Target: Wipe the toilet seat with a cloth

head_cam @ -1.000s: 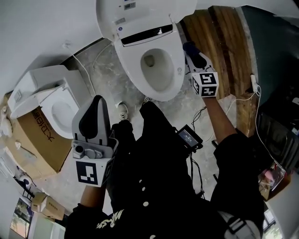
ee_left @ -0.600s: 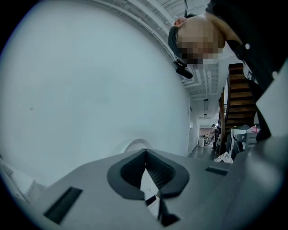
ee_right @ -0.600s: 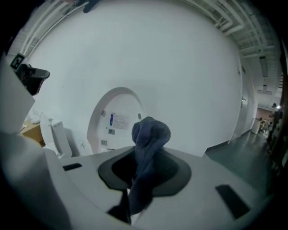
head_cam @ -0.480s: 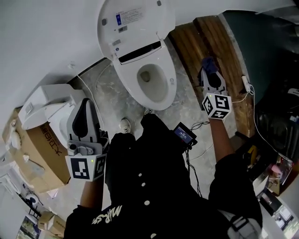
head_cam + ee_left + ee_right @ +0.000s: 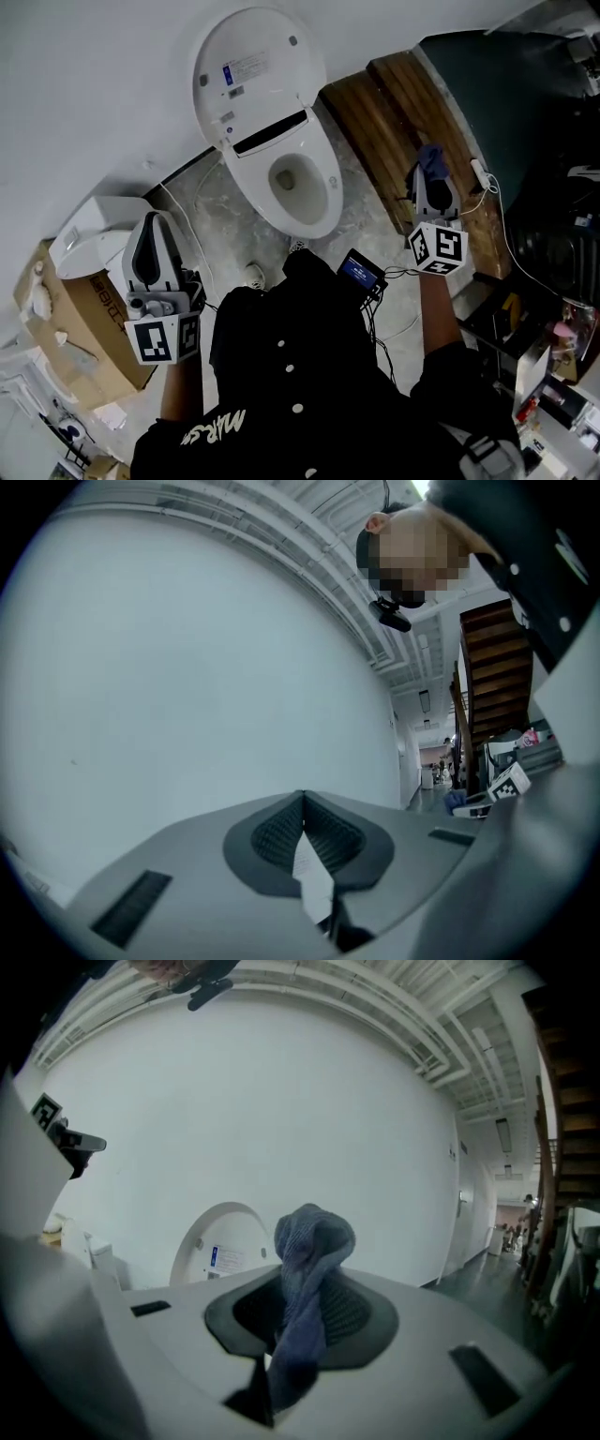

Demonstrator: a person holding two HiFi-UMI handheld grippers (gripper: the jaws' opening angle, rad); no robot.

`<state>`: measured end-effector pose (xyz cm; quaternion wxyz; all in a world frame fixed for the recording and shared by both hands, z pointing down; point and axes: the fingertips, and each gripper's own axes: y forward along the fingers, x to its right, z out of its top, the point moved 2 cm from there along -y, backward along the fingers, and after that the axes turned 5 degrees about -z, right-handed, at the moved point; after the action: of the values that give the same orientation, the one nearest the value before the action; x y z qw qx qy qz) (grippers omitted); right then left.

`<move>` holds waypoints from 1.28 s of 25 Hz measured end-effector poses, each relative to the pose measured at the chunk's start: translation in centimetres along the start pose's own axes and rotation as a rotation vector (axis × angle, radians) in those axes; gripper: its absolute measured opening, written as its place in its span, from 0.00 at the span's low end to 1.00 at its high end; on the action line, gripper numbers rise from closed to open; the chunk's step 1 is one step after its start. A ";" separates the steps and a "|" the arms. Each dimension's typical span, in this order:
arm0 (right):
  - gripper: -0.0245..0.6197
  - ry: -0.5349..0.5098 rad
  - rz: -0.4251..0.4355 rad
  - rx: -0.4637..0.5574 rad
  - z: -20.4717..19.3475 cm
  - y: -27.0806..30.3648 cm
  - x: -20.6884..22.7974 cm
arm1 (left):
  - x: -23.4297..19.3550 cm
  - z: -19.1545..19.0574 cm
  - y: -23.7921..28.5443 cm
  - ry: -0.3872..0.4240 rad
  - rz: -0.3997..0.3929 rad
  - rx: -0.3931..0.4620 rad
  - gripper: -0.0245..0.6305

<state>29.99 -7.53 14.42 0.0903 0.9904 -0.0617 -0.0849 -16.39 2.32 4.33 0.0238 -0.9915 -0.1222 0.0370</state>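
Seen from the head view, a person in dark clothing is standing on the marbled floor [image 5: 220, 211] in front of a white toilet [image 5: 281, 159] that is backing onto the pale wall. Its lid [image 5: 251, 70] is standing raised, and the toilet seat [image 5: 317, 220] is lying down around the bowl opening. The right gripper [image 5: 433, 180] is hovering off to the right of the toilet, above the wooden planks [image 5: 375, 122] and well apart from the seat. Its jaws are closing on a blue cloth [image 5: 430, 159], which is bunching up above the tips. In the right gripper view, the right gripper [image 5: 305, 1283] is pinching the cloth [image 5: 314, 1237] between its ribbed pads, with the upper end folding into a rounded knob and the lower end trailing down toward the camera; the raised lid [image 5: 225, 1241] is showing behind it against the wall. The left gripper [image 5: 150, 234] is pointing upward at the left side of the floor, near a second white toilet [image 5: 94, 230] that is resting on a cardboard box [image 5: 70, 319]. In the left gripper view, the left gripper [image 5: 302, 808] is facing the bare wall with its jaws meeting at the tips and gripping nothing. A small device with a lit blue screen [image 5: 360, 272] is hanging at the person's waist, and a white cable [image 5: 492, 192] is running across the planks.
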 end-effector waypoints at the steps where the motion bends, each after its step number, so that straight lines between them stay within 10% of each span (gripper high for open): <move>1: 0.17 0.021 -0.007 0.010 0.4 -0.8 0.5 | 0.0 0.3 -0.2 0.003 0.003 0.008 0.05; 32: 0.17 0.236 -0.305 0.306 5.4 -18.5 8.1 | 2.7 4.2 -0.5 0.030 -0.070 0.119 0.05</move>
<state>38.92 8.51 4.37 -0.0681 0.9934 0.0872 0.0292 -14.25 3.66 0.02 0.0860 -0.9839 -0.1539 0.0283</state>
